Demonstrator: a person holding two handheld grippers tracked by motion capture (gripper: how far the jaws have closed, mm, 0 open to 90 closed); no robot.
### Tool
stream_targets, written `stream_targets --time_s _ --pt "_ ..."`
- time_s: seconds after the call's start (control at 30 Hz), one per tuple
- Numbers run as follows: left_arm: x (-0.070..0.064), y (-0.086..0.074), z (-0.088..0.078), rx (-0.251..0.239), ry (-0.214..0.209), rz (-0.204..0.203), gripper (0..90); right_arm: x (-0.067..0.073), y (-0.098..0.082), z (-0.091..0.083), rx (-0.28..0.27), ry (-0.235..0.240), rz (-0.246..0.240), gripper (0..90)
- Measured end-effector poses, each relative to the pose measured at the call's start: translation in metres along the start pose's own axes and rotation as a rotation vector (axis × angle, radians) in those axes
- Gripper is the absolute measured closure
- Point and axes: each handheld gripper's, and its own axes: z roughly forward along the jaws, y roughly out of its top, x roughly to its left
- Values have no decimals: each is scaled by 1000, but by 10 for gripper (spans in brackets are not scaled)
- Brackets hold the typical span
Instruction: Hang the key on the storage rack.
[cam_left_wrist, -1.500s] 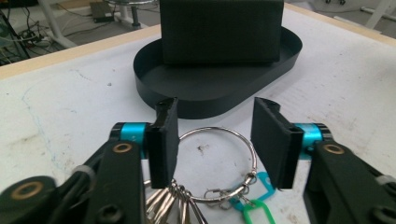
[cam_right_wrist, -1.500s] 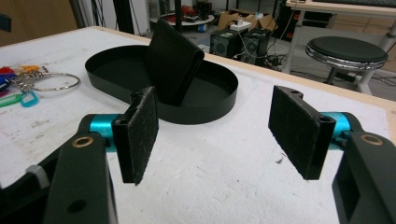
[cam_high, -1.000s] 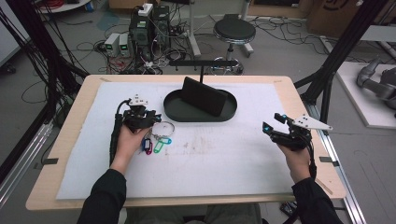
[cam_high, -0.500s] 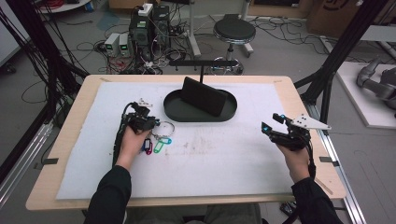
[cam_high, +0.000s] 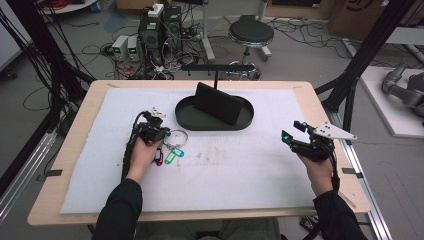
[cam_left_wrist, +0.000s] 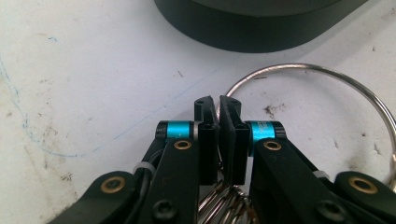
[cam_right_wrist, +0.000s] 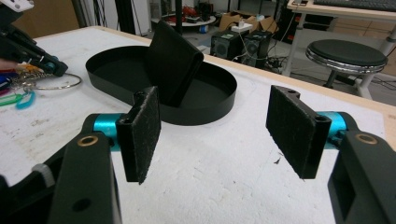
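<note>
the table (cam_high: 300, 105) carries a white mat, and on it, toward the far side, a black oval tray (cam_high: 185, 117) with a dark upright block in it; just in front of the tray's left end lies the key ring (cam_left_wrist: 336, 79), a big steel loop with smaller rings and bright plastic tags (cam_high: 172, 156) bunched at its near side; the left gripper (cam_left_wrist: 218, 103) has just been closing and now pinches the wire of that loop between its pads; the right gripper (cam_right_wrist: 219, 135) hovers well apart, jaws spread wide with nothing between them; i judge the ring light, stiff and slippery, likely to swing and dangle its tags; a firm pinch on the thin wire near the bunched rings looks best.
</note>
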Motion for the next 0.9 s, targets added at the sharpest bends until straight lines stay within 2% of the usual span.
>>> stream_targets --time_s 0.07,0.23,0.4,0.57,0.67,0.83,0.9 --pt "0 -1 -3 -14 2 -3 861 0 1 -1 -4 -3 6 361" --pt "1 -4 -16 -76 -25 -22 862 -2 1 -2 -11 -10 3 362" --pt "-4 -1 -33 -172 -66 -15 862 -2 1 -2 -13 -13 3 363" --pt "-17 0 -48 -265 -80 50 862 -1 2 -2 -14 -10 6 364" --pt "-24 -4 -54 -305 -91 77 862 -1 2 -2 -16 -10 4 364" --pt "-32 -10 -62 -344 -115 122 862 0 2 -2 -17 -11 4 364" --pt "-33 -12 -64 -357 -135 129 861 0 2 -2 -15 -11 4 364"
